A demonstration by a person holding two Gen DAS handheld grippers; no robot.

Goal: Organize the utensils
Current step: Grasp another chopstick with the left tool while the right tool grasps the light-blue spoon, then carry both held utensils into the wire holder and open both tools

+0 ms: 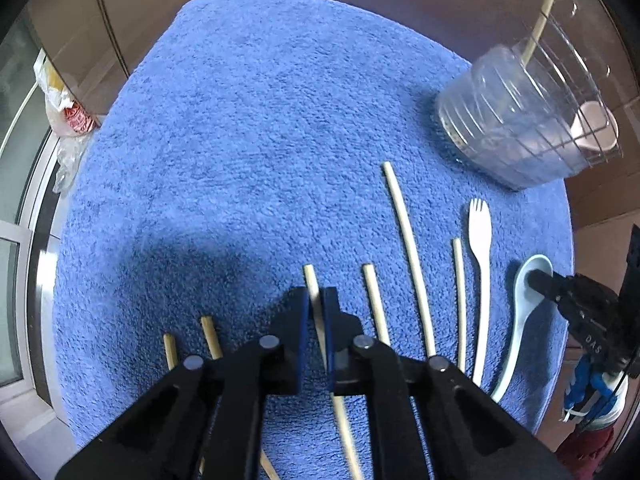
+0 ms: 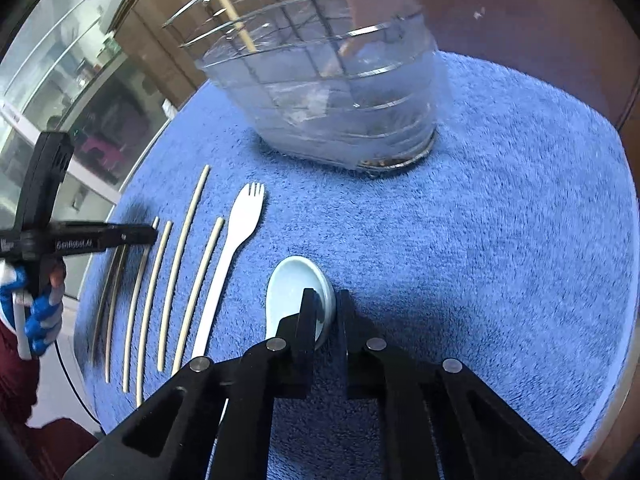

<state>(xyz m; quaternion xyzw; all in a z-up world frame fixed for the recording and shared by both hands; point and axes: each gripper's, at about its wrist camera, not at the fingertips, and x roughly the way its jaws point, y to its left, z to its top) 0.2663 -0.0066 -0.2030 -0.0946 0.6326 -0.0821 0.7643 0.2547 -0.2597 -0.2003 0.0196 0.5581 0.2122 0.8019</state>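
Observation:
Several pale chopsticks (image 2: 184, 248) lie in a row on a blue towel (image 1: 260, 140), beside a white plastic fork (image 1: 482, 280) and a light blue soup spoon (image 2: 288, 292). My left gripper (image 1: 317, 300) is shut on one chopstick (image 1: 310, 280), which runs up between its pads. My right gripper (image 2: 326, 304) is shut on the rim of the spoon's bowl; in the left wrist view its tip (image 1: 536, 280) rests in the spoon (image 1: 520, 320). A clear utensil holder (image 1: 520, 120) in a wire frame stands behind the row.
The holder (image 2: 332, 92) has a chopstick (image 1: 542, 12) and a pink spoon (image 1: 592, 124) in it. A plastic bag (image 1: 64, 108) lies off the towel's left edge. A blue-and-white gloved hand (image 2: 40, 320) holds the left gripper. Glass cabinet doors stand to the left.

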